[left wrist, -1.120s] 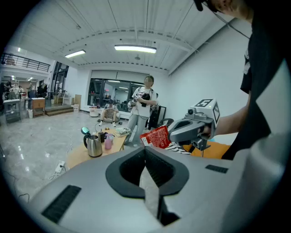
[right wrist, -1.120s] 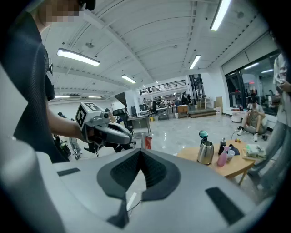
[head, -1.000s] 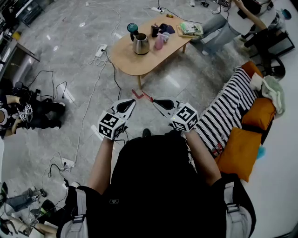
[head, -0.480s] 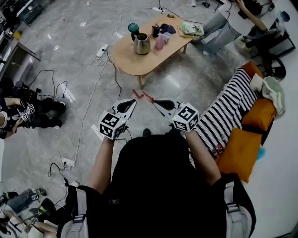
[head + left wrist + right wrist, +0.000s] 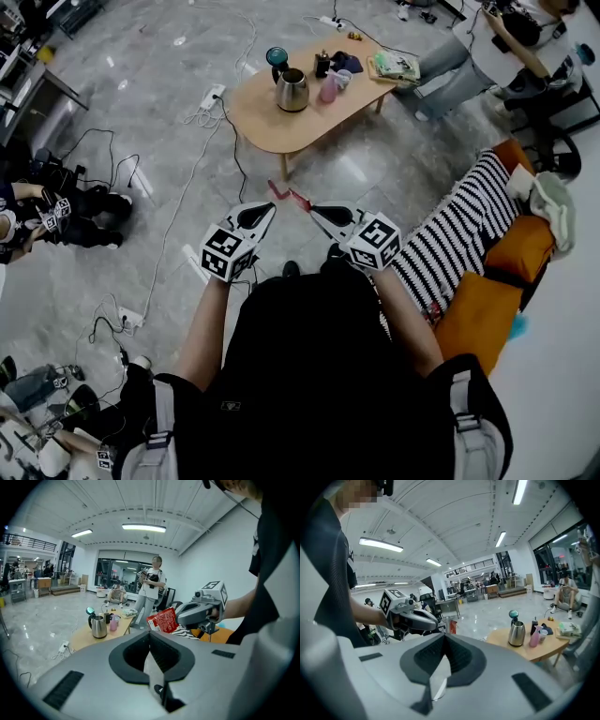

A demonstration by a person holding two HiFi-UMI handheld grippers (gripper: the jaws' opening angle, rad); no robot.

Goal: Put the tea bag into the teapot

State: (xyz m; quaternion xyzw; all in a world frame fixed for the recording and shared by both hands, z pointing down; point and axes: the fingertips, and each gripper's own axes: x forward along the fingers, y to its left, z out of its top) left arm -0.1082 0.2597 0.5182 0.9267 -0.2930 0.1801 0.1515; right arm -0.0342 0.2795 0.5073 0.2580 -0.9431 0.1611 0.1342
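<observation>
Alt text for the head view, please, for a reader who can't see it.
From above: a person's left claw and right claw both pinch a red packet over a grey floor. Ahead, a wooden table bears a metal teapot.

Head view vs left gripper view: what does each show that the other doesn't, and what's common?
Head view only: the left gripper seen from outside with its marker cube, and a person sitting on the floor at the left edge. Left gripper view only: the ceiling lights and the glazed wall at the far end. Both: the wooden table, the steel teapot, the pink bottle, and the red packet pinched at the right gripper.
</observation>
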